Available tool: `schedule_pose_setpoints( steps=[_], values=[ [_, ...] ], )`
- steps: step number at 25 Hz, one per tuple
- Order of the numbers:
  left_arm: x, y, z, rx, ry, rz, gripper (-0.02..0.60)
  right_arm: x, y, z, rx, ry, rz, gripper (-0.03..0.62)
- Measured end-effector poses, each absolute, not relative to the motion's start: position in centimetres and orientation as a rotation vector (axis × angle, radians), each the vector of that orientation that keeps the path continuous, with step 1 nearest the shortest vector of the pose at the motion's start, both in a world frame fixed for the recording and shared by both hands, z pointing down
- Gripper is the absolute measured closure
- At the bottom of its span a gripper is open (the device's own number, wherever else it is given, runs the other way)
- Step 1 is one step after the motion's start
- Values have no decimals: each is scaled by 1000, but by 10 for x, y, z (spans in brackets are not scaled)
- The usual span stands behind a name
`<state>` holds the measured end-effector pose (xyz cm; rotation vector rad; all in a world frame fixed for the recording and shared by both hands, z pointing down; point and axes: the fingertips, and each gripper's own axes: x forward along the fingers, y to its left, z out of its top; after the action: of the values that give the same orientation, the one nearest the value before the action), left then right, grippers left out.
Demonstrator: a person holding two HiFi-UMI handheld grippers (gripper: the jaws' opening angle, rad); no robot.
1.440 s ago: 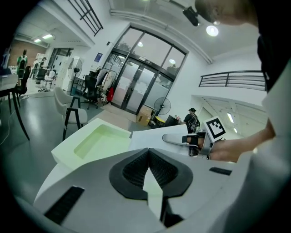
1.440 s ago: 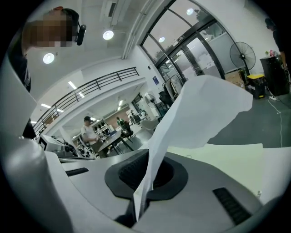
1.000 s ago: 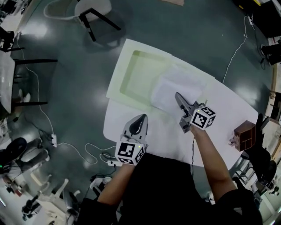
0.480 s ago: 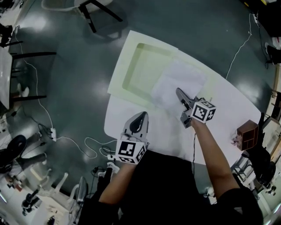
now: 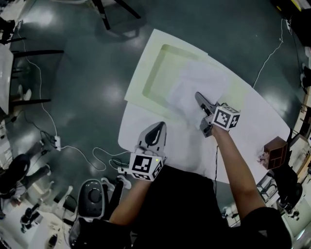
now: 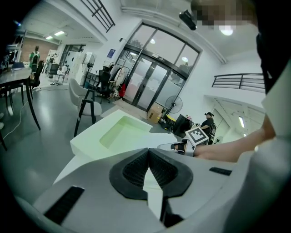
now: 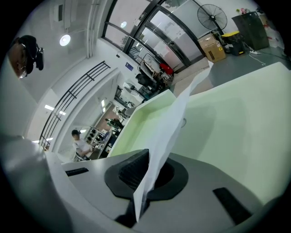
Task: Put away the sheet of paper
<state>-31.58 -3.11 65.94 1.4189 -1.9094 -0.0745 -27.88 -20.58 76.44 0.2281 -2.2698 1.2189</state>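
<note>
My right gripper (image 5: pixel 198 96) is shut on the near edge of a white sheet of paper (image 5: pixel 197 85), which hangs over the right part of a pale green tray (image 5: pixel 143 68). In the right gripper view the paper (image 7: pixel 168 132) stands edge-on between the pads of the right gripper (image 7: pixel 150 159), with the tray (image 7: pixel 236 123) beyond it. My left gripper (image 5: pixel 156 125) rests shut and empty over the white table (image 5: pixel 262 121), nearer me than the tray. In the left gripper view the left gripper (image 6: pixel 148 152) points at the tray (image 6: pixel 113 134).
A small brown wooden box (image 5: pixel 275 151) stands at the table's right end. Cables (image 5: pixel 82 155) run over the dark floor to the left. A chair (image 5: pixel 116 5) stands beyond the tray, and dark table legs (image 5: pixel 34 53) stand at far left.
My right gripper has carried the paper a little further left over the tray. The left gripper has stayed where it was.
</note>
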Motion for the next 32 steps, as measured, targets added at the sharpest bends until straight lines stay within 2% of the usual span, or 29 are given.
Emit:
schedule_pose_setpoints(
  steps=[7,19,32],
  values=[
    [-341,-29,663,1410,-1925,-59,577,-308,-199,770,224,-2249,1250,594],
    [-344,-34,671,1417,-1895,-76,578,-344,-184,785,161,-2218,1196,592],
    [-357,-42,667,1462,-1877,-131,577,-393,-171,791,163,-2148,1311,592]
  ],
)
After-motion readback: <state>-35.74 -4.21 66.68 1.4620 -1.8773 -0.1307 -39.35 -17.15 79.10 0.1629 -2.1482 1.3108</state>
